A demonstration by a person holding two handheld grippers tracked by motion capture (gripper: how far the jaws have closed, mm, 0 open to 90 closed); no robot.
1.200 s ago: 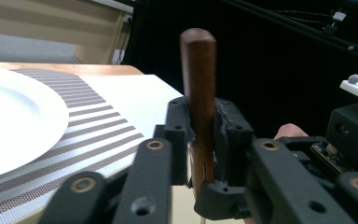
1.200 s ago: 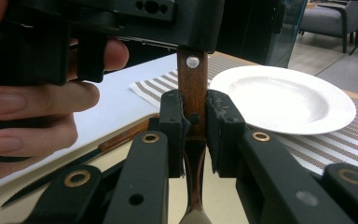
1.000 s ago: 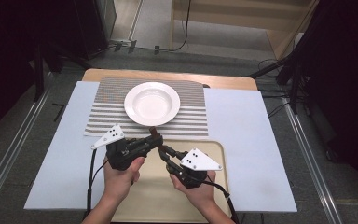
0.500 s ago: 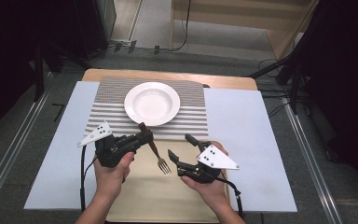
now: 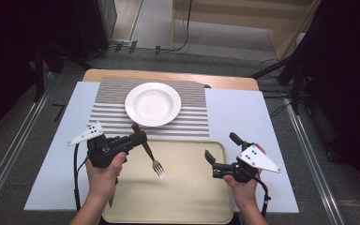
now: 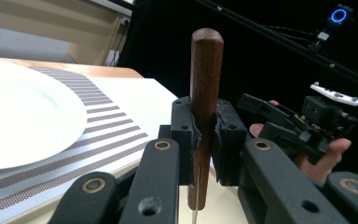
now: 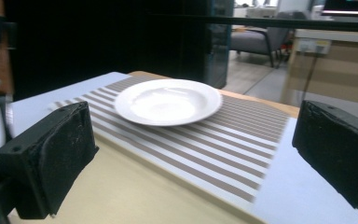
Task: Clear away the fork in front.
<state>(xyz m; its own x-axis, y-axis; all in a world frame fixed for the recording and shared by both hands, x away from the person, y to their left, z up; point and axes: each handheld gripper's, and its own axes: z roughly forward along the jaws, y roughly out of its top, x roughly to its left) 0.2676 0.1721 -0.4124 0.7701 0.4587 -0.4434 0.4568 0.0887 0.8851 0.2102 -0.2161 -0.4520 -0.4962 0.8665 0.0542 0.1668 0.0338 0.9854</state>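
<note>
High view: we saw left gripper [image 5: 138, 137] clamped on fork [image 5: 148, 154] handle over tray's [image 5: 187, 206] far-left corner; right gripper [image 5: 221, 153] apart, empty. Thin grip could let fork swivel, drop.

Your high view looks forward and down from above your side of the tabletop [image 5: 243, 117], far enough back to take in the whole beige tray [image 5: 187, 197], the striped mat [image 5: 112, 112], the white plate [image 5: 153, 103] and the floor beyond.

Your left gripper view sits low and very close, looking along the left gripper [image 6: 207, 140] across the mat's edge toward your other hand, with the plate at its left.

Your right gripper view rides just above the tray, facing over the mat to the plate, which is near and central.

All three views share the plate and the striped mat.
</note>
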